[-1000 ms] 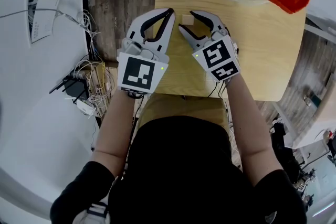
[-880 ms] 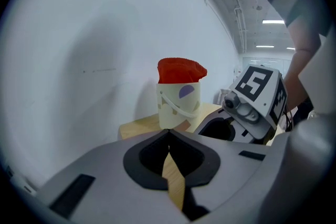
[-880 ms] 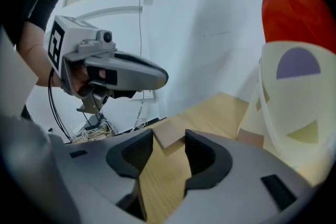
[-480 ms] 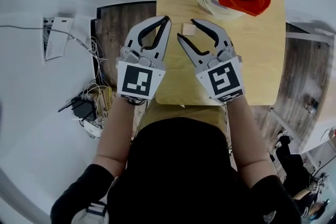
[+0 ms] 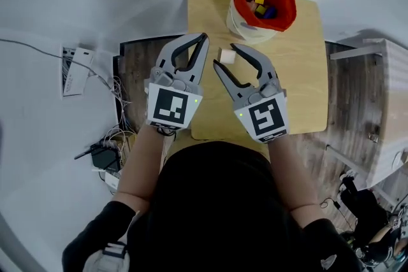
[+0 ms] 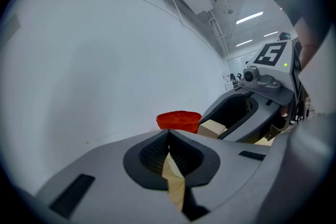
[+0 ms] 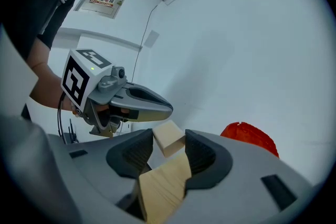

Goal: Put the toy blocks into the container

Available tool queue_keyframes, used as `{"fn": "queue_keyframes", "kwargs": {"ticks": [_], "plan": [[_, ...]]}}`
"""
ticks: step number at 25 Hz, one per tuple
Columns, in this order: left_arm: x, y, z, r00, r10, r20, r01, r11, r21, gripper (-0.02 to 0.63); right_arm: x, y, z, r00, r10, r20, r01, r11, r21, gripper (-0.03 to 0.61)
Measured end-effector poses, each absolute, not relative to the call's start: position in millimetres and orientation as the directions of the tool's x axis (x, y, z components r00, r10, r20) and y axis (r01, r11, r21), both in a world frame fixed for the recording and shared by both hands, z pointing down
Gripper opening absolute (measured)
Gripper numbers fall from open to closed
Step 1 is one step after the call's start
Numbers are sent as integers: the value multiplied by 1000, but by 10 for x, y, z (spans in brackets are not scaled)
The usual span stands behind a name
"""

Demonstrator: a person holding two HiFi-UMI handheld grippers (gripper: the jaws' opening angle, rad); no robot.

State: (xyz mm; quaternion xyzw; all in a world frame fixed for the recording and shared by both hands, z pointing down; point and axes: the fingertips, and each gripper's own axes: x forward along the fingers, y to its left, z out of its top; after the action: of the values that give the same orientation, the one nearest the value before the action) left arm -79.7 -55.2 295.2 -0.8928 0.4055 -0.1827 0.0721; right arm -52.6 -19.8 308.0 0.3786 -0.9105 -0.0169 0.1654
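Observation:
A pale wooden block (image 5: pixel 227 55) sits pinched between the tips of my right gripper (image 5: pixel 224 57), over the left part of the small wooden table (image 5: pixel 299 73). The right gripper view shows the same block (image 7: pixel 168 137), tilted, with both pads of the right gripper (image 7: pixel 169 140) against it. My left gripper (image 5: pixel 203 38) hovers just left of it, shut and empty; its pads meet in the left gripper view (image 6: pixel 168 136). The white container with a red liner (image 5: pixel 241 21) stands at the table's far edge, holding several coloured blocks (image 5: pixel 259 6).
The table is small, with its left edge (image 5: pixel 189 73) right under my left gripper. Cables and a power strip (image 5: pixel 105 156) lie on the floor at the left. A white cabinet (image 5: pixel 382 105) stands to the right of the table.
The head view has pulled back, so the whole table and container now show. Both grippers keep their jaw stance. The block has stayed between the right jaws and drawn slightly away from the container.

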Motion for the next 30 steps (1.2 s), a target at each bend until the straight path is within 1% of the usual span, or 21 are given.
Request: {"fn": "queue_keyframes", "kwargs": {"ticks": [7,14,20,30], "plan": [[-729,-596,2859,629,-738,245,-685,-675,-275,9,-516,-237,2983,-650,-707,278,-693,702,165,207],[-404,-807,2872,643,-723,254,-669,-691,-272,9,-167,-466,2926,-627,-729,276,-718,678,157,207],[-78,-1087,2780,653,-729,206,-679,-684,-269,9,127,-801,2866,-629,-733,259,-725,673,147,207],[171,-1365,2946,622,-747,235,-699,-665,-263,9,520,-1194,2965,-640,-720,269,-720,684,117,207]]}}
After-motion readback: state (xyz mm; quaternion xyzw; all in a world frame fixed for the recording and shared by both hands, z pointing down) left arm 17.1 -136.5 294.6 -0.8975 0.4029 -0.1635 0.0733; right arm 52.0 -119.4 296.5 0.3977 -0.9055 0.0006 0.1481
